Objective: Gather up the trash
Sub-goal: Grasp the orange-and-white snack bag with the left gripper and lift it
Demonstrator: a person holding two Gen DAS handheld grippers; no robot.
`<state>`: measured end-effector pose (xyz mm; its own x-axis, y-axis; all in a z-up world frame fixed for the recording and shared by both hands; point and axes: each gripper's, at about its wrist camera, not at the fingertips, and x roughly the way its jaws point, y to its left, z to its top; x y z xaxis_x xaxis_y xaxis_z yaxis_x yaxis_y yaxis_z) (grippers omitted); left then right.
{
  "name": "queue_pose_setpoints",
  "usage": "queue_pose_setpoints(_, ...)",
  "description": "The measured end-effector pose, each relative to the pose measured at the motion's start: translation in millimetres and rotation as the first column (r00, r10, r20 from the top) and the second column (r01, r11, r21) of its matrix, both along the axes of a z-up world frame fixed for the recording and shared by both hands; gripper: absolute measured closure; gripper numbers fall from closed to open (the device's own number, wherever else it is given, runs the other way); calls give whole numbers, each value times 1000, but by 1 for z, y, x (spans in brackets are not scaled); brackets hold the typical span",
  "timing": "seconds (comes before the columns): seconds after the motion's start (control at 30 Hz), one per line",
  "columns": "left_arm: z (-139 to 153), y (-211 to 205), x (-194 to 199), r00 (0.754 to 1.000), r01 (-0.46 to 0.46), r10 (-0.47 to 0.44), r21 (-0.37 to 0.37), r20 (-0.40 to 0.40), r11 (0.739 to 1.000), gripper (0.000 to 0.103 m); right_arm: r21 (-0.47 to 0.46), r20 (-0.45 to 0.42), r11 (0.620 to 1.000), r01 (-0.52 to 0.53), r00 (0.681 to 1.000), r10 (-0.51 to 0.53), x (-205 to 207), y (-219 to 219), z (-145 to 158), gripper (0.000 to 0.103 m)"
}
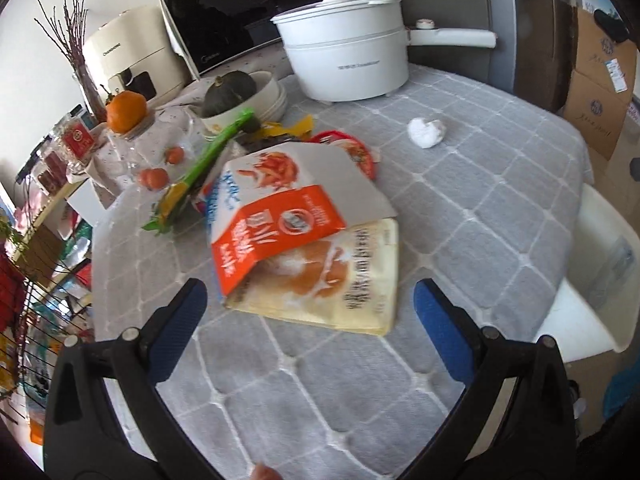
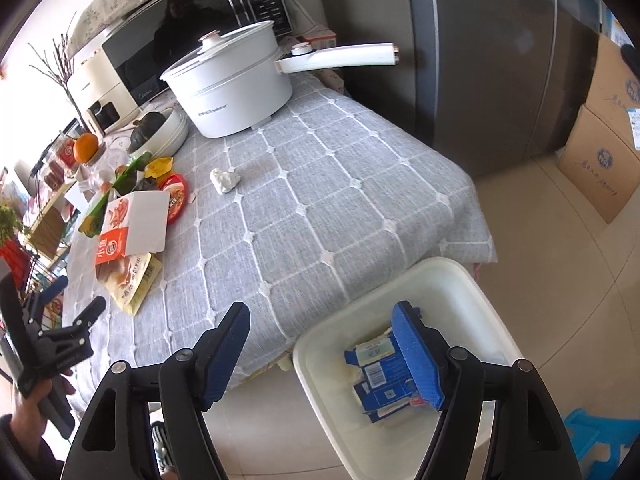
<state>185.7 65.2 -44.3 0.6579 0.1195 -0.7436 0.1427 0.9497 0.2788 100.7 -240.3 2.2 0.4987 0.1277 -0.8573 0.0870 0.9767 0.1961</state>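
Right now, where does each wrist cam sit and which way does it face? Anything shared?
Left wrist: on the left gripper, low over the grey checked tablecloth, facing the orange-and-white carton on the yellow snack bag; both blue-padded fingers show, spread.
Right wrist: on the right gripper, off the table edge, looking down over the white plastic bin holding blue cartons; fingers spread, left gripper and hand visible.
Shared: carton, snack bag, crumpled white tissue, white lidded pot.
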Motion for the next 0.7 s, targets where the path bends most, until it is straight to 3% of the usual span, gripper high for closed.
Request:
queue_pose_setpoints(0.27, -33, 30, 30, 998, -47, 55, 199, -34, 979, 1, 28, -9, 999, -39, 999, 39, 36, 41, -10, 28)
queue_pose_setpoints(0.5, -38, 22, 54, 997, -79, 72, 250, 37, 965, 2, -1, -30, 998, -68, 997, 68, 58, 65, -23, 28)
queue_pose_setpoints(0.6, -42, 17, 62, 998, -66, 61, 235, 27, 970, 13, 7, -41, 998, -69, 997, 69, 63, 68, -28, 28)
queue_pose_setpoints(0.67, -44, 13, 64, 999, -47, 44, 226, 17, 973, 38, 8, -47, 997, -71, 996, 71, 65, 69, -31, 28)
queue_pose_setpoints(0.7, -45, 13, 66, 999, -39, 38, 215, 10, 976, 44, 7, -48, 997, -73, 996, 73, 66, 69, -32, 28)
